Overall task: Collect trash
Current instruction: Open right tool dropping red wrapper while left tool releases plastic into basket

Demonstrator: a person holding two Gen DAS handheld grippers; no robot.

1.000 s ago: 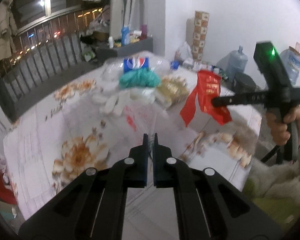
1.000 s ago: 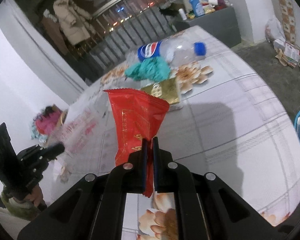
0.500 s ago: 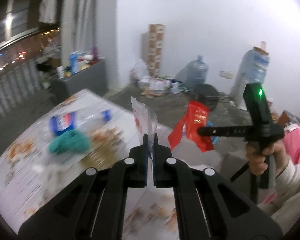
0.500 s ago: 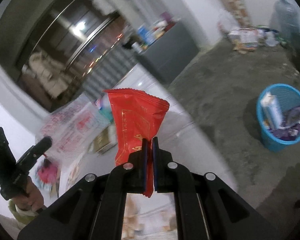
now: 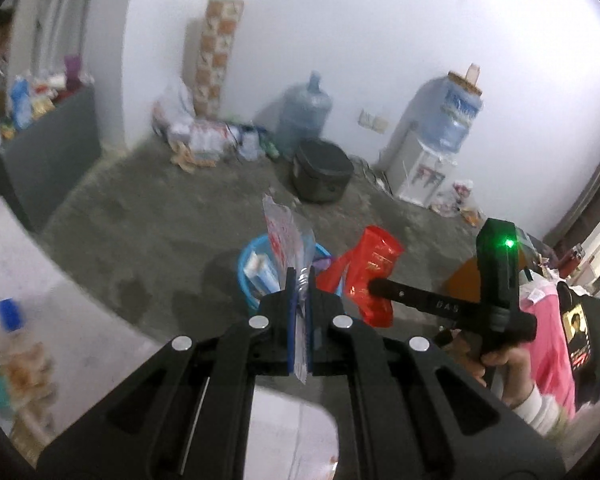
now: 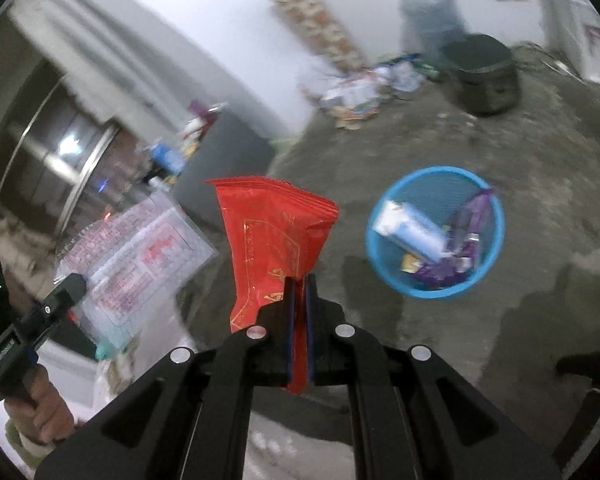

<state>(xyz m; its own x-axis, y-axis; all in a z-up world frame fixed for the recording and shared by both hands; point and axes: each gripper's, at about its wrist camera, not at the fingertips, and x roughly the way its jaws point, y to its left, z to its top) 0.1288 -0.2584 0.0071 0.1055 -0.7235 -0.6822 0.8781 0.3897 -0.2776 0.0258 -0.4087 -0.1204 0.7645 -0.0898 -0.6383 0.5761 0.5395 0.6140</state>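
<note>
My left gripper (image 5: 299, 280) is shut on a clear plastic wrapper with red print (image 5: 287, 240), held upright in the air; the wrapper also shows in the right wrist view (image 6: 136, 252). My right gripper (image 6: 299, 286) is shut on a red snack packet (image 6: 274, 236), seen in the left wrist view (image 5: 374, 276) too. A blue trash basket (image 6: 384, 268) stands on the concrete floor, right of the red packet, holding a white carton and purple wrappers. In the left wrist view the basket (image 5: 246, 264) sits just behind the clear wrapper.
A black pot (image 5: 322, 174), a water jug (image 5: 304, 114) and a water dispenser (image 5: 432, 152) stand by the far wall. The flowered table (image 5: 72, 332) with a plastic bottle (image 5: 0, 320) lies at lower left. A grey cabinet (image 5: 48, 148) is at the left.
Both grippers swung away from the table toward the floor, carrying their wrappers. The blue basket has come closer and more central in both views.
</note>
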